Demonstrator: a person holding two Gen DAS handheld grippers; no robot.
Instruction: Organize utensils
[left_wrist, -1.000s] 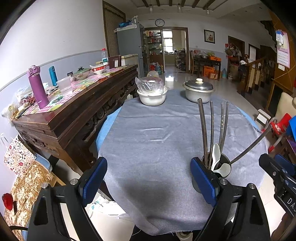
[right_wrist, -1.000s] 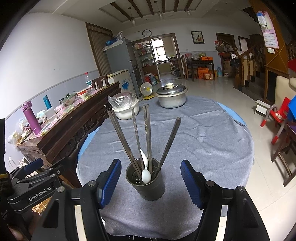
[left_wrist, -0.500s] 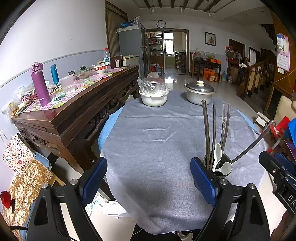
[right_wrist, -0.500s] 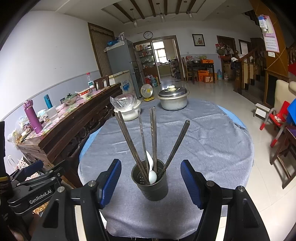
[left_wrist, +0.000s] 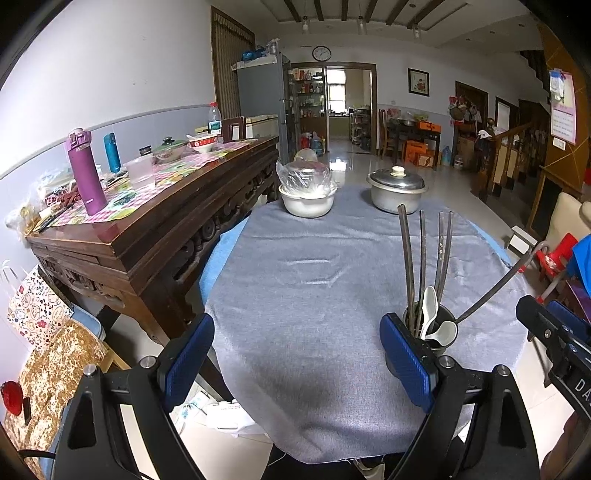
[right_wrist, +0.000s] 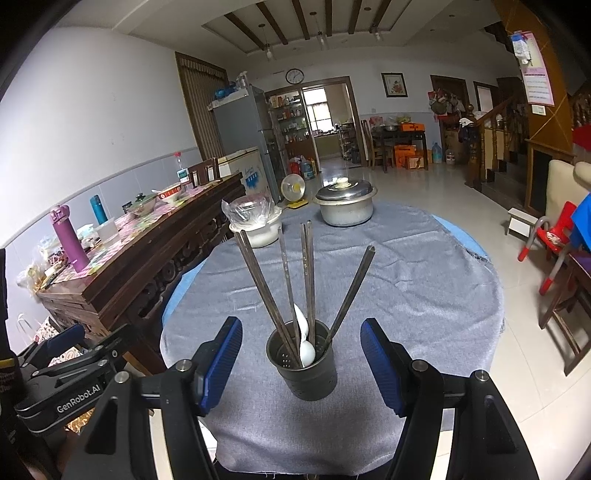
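A dark perforated utensil holder is seen standing upright on the grey tablecloth near the front edge of the round table, and it is framed between the two blue pads of the right gripper, whose jaws are spread wide to either side without touching it; nothing is held. Several long dark chopsticks are stood in the holder and fanned outward, one leaning far to the right, and white ceramic spoons are tucked in among them. In the left wrist view the left gripper is shown wide open over bare cloth, with nothing between its pads, while the holder is partly hidden just behind its right-hand pad. Farther back on the cloth, a lidded metal pot and a white bowl covered with clear plastic are set side by side, well apart from the holder. A carved wooden sideboard is placed along the wall to the left, with a purple bottle stood upright on it.
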